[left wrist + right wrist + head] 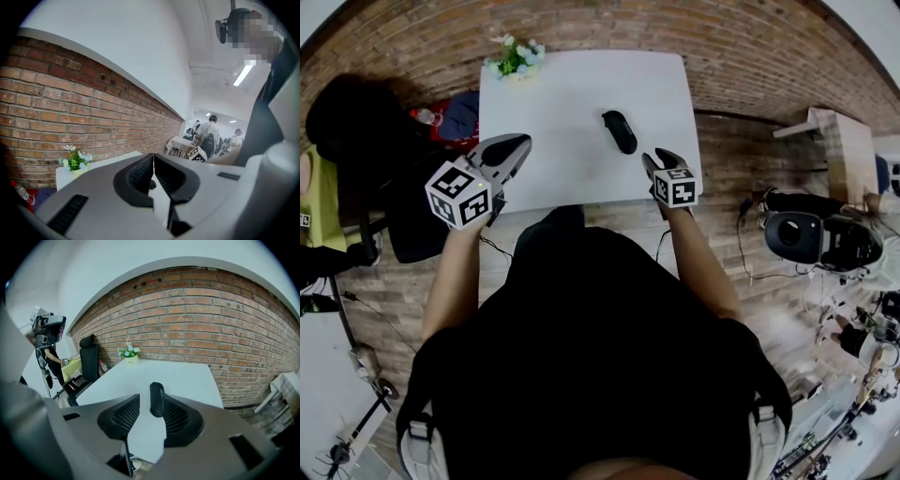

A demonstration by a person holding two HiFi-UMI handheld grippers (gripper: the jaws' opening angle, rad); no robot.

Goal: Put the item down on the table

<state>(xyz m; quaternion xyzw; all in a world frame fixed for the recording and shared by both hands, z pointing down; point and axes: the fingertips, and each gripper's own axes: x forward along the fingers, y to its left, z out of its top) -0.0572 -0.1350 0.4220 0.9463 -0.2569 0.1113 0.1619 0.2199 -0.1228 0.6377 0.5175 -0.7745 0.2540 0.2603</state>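
Observation:
A black oblong item (619, 130) lies on the white table (553, 112), right of its middle, with nothing touching it. My right gripper (660, 161) hovers over the table's near right edge, a short way in front of the item, shut and holding nothing. In the right gripper view the item (156, 392) lies on the table (187, 376) just beyond the right gripper (149, 401). My left gripper (514, 147) is over the table's near left edge, shut and holding nothing. In the left gripper view the left gripper (153, 157) has its jaw tips touching.
A small pot of flowers (514, 61) stands at the table's far left corner. A black office chair (356, 122) and a red bottle (431, 117) are left of the table. A brick wall (211, 319) is behind it. Camera gear (816, 239) sits at the right.

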